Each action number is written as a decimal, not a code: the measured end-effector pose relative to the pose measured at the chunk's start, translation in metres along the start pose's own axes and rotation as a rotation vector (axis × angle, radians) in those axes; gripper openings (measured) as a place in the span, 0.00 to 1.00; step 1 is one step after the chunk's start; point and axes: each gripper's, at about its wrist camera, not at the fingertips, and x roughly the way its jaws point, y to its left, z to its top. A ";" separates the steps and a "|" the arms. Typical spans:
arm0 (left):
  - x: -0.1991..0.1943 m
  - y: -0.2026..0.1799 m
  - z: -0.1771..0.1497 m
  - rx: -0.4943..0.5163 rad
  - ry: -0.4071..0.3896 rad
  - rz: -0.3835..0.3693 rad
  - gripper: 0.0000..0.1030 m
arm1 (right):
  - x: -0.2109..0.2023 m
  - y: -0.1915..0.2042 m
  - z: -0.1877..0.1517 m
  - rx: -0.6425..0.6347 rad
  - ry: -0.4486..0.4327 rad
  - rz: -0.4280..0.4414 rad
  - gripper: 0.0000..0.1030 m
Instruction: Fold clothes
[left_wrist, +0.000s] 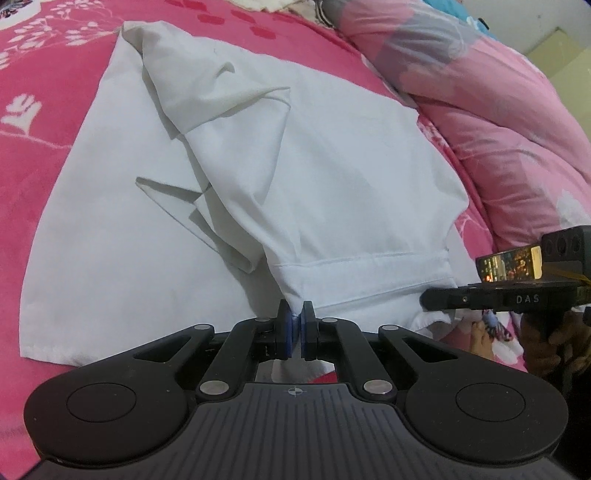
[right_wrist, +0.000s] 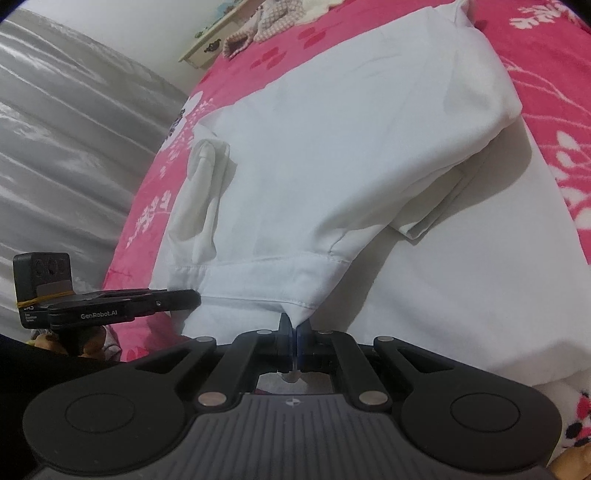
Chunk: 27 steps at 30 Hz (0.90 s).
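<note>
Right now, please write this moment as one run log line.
step: folding | left gripper: shut on white shirt hem | right gripper: shut on same hem | shirt: on pink bedcover

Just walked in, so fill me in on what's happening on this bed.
A person is folding a white shirt on a pink bedspread. The left gripper and the right gripper are each shut on the shirt's near hem, at either end. One side is already folded over the middle.
</note>
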 end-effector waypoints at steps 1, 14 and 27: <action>0.001 0.000 -0.001 0.005 0.008 0.004 0.02 | 0.001 -0.002 -0.001 0.007 0.009 -0.002 0.03; 0.009 -0.004 -0.004 0.006 0.041 0.054 0.10 | -0.029 0.019 0.004 -0.209 -0.017 -0.163 0.29; 0.005 -0.007 -0.010 0.036 0.041 0.065 0.26 | 0.004 0.069 0.004 -0.519 -0.006 -0.088 0.22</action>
